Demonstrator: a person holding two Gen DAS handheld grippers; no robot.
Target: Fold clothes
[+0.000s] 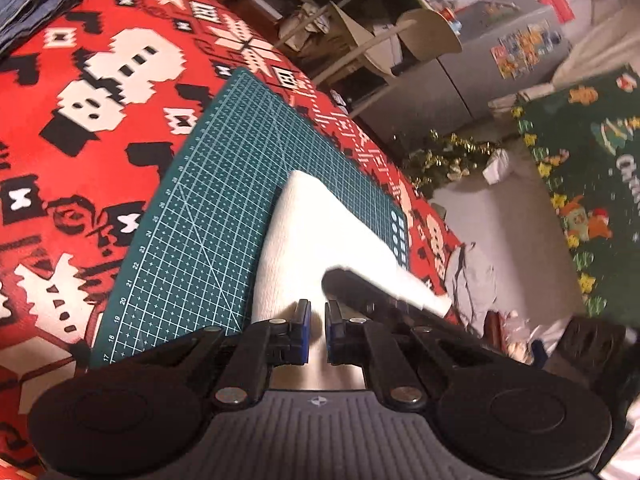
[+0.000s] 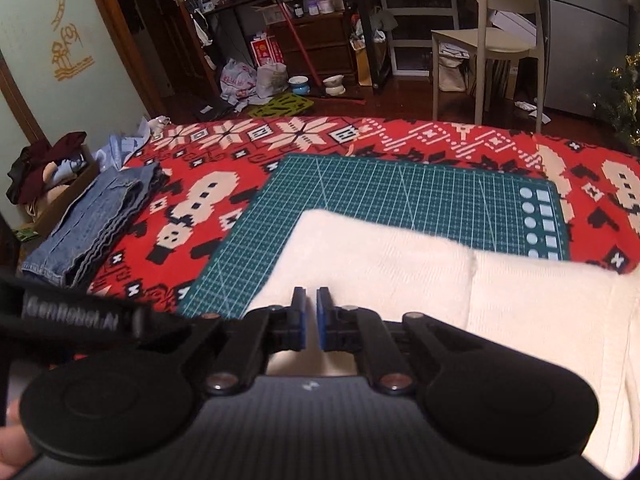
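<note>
**A:** Where does the white knit garment (image 2: pixel 384 264) sit?

**B:** On the green cutting mat (image 2: pixel 400 188), over the red patterned blanket (image 2: pixel 208 196). Its near edge runs toward both cameras, and its right part hangs past the mat's corner.

**A:** And the jaws?

**B:** The left gripper (image 1: pixel 318 314) is drawn nearly together over the near edge, and so is the right gripper (image 2: pixel 311 300). Each shows only a thin slit between the blue pads. White fabric fills that slit in both views, so I judge each is pinching the hem, though the pad contact itself is hard to see.

**A:** What could go wrong?

**B:** If a pinch has caught only one layer, or merely the surface ribbing, the lift would separate the layers and the fold would come out crooked. The knit looks thick and soft, so it could also slide out of a shallow grip.

**A:** Anything else?

**B:** The two grippers sit close together, so the wide unsupported right side may sag or drag off the mat. The folded jeans (image 2: pixel 96 220) lie well apart at the left, so there is no risk there.
</note>
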